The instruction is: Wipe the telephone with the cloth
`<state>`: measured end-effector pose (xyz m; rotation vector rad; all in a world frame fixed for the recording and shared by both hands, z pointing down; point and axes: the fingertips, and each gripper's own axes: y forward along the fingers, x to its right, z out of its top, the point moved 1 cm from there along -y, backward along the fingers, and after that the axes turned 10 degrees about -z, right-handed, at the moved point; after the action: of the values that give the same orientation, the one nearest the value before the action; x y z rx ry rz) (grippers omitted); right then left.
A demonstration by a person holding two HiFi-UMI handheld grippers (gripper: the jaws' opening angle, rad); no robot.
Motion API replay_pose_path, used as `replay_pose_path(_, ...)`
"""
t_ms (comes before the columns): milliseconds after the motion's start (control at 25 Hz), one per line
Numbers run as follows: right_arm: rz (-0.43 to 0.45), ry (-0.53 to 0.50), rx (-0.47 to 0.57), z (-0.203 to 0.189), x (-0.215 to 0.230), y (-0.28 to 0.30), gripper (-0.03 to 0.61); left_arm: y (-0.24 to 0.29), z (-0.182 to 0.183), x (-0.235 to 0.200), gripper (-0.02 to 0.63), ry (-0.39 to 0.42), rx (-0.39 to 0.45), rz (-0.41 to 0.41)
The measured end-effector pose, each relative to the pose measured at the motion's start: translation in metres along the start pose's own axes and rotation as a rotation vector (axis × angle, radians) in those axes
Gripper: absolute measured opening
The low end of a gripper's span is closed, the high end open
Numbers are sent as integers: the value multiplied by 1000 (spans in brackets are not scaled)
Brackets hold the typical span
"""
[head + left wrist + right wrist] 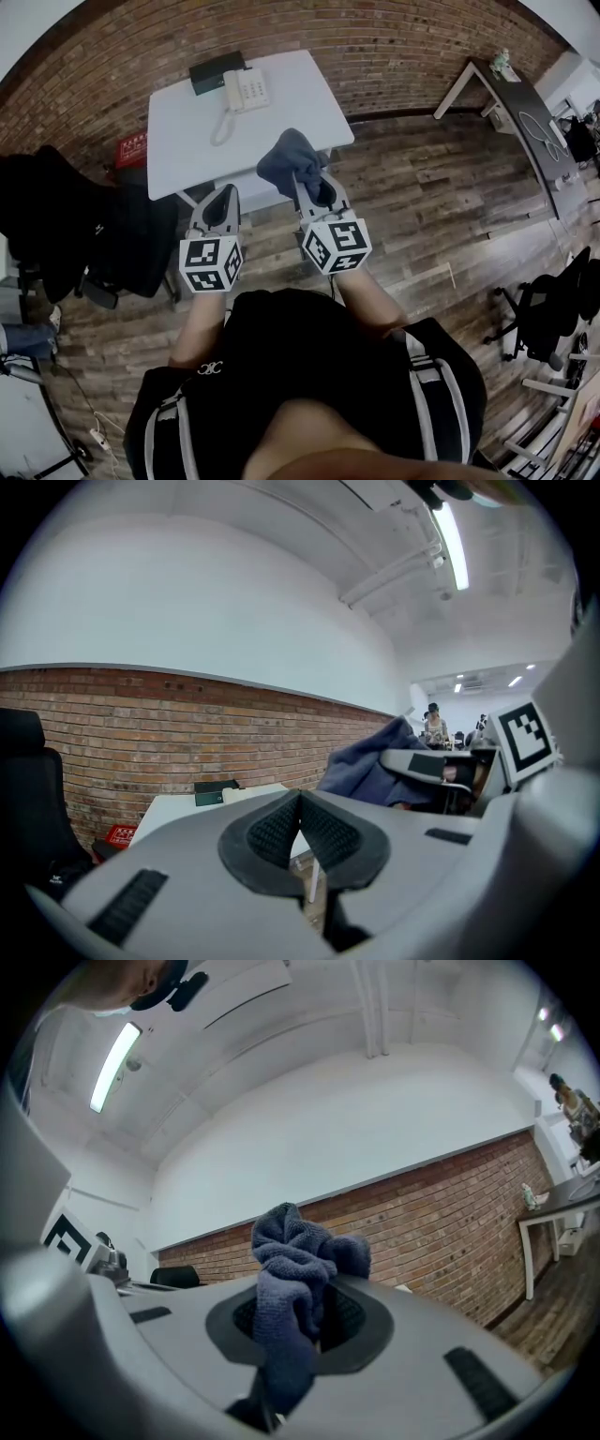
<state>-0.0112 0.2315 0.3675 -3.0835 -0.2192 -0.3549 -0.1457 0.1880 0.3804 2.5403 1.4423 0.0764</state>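
Right hand-held gripper (309, 1321) pinches the cloth (298, 1252) — telephone (246, 90) well apart.

Black top (309, 352) with white stripes (419, 394) on the sleeves, grey left gripper (227, 194) and right gripper (309, 184), black-and-white marker cubes (211, 263), black ribbed pads (276, 831).

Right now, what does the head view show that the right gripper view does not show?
Only the head view shows the telephone, which stands on the white table, and the person's black top. Only the right gripper view shows the ceiling light and the white upper wall. Both views show the dark blue cloth clamped in the right gripper, and the brick wall behind it.
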Motion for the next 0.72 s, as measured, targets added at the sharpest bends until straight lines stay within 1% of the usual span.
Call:
replay_pose_path(120, 4, -14, 0, 3, 10, -1, 46, 6, 0, 8, -6, -9, 6, 5)
replay_pose_path(320, 3, -23, 0, 2, 21, 1, 46, 18, -6, 14, -6, -18, -10, 1)
replay_pose_path(520, 0, -38, -8, -4, 29, 13, 46, 36, -8, 9, -7, -23, -10, -10)
replay_pose_path(720, -13, -47, -5, -7, 39, 41, 46, 63, -9, -6, -6, -22, -7, -32)
